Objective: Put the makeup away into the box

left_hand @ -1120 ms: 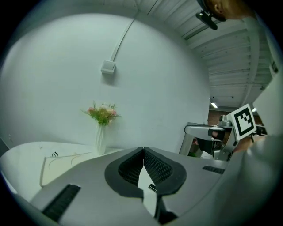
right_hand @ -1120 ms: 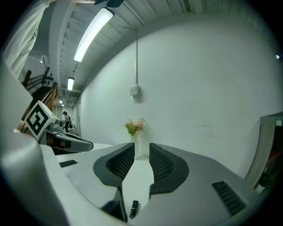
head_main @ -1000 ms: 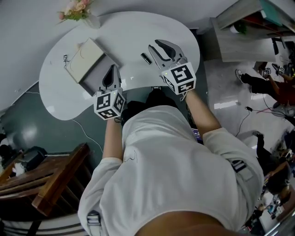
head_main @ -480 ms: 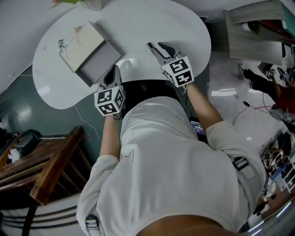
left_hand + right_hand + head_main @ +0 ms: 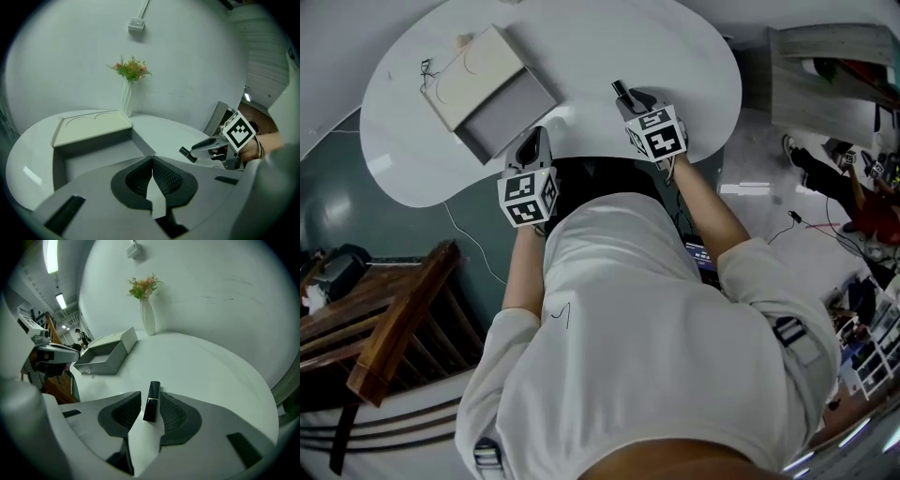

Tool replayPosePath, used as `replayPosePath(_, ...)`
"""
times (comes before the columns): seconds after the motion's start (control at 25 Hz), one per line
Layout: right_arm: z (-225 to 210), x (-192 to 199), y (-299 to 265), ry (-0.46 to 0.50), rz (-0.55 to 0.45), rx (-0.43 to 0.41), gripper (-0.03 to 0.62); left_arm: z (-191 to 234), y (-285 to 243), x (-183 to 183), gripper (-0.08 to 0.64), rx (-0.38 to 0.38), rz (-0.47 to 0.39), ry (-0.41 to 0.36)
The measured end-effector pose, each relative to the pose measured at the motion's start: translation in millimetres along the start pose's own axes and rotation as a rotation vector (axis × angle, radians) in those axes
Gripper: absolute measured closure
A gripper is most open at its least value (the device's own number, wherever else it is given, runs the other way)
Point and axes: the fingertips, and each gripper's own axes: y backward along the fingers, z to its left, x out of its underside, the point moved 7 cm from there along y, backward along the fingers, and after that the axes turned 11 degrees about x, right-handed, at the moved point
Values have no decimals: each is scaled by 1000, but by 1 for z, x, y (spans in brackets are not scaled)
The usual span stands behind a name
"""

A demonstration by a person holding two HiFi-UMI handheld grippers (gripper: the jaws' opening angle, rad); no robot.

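Note:
A black lipstick lies on the white table, between the jaws of my right gripper. Those jaws are opening; a gap shows on the lipstick's left side, so the pads do not grip it. In the head view the lipstick pokes out ahead of the right gripper. The open grey box, with its cream lid folded back, stands to the left. My left gripper is shut and empty, low at the table's near edge just in front of the box.
A white vase with flowers stands by the wall behind the box. A thin cable lies left of the lid. A wooden chair is on the floor at the left, and shelving at the right.
Both grippers have sunk toward the table. The right one has come down around the lipstick, which earlier lay bare on the table to its left.

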Motion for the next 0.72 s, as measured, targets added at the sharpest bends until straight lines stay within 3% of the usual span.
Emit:
replayPosePath(0.48, 9, -3, -33, 33, 111, 51, 462, 22, 15, -2, 540, -32, -37, 70)
replayPosePath(0.72, 4, -4, -35, 12, 123, 58, 492, 22, 8, -14, 540, 5, -53, 74)
